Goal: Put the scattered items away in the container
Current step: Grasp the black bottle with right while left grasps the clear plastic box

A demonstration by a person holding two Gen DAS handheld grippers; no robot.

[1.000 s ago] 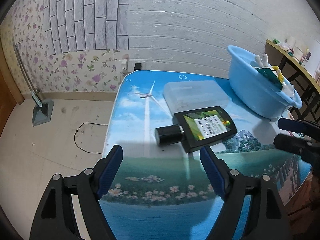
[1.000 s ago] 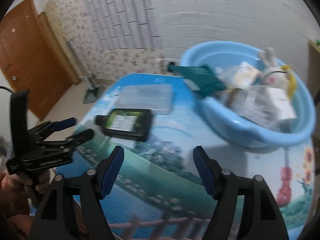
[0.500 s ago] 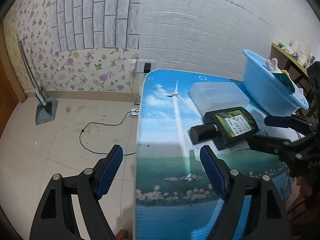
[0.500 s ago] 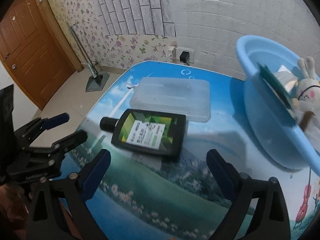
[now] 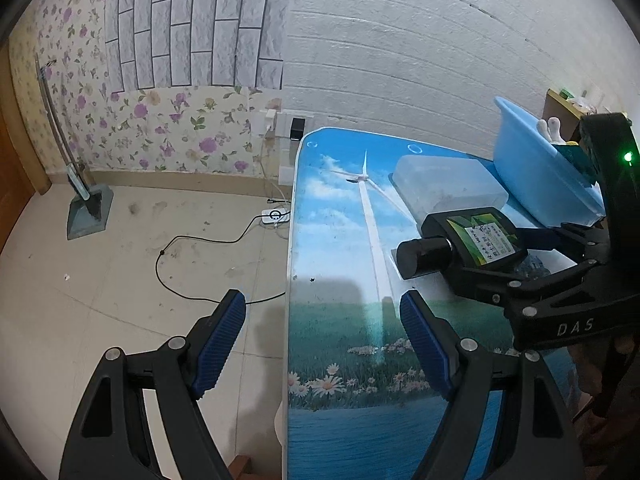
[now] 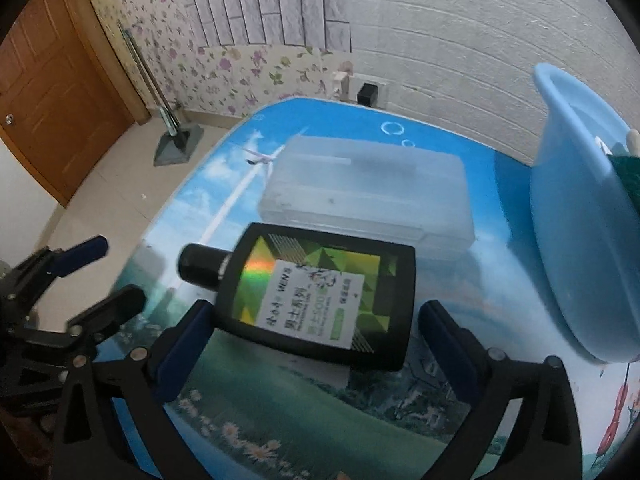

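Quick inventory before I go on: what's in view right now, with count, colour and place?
flat black bottle with green label: one, lying on the table, between the right gripper's open fingers
clear plastic lidded box: one, translucent, behind the bottle
light blue plastic basin: one, table's right side, holding items including a white plush toy
table: one, landscape print
dustpan: one, grey, floor by the wall
left gripper: open, over the table's left edge
right gripper: open, straddling the bottle

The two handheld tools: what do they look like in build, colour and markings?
Both match: the left tool and the right tool have matte black angular frames with silver rivets at the joints, and two fingers faced with ribbed dark-blue pads. Seen from the left wrist view, the right tool's body shows white "DAS" lettering and a lit green LED. No cables or sleeves are clearly visible.
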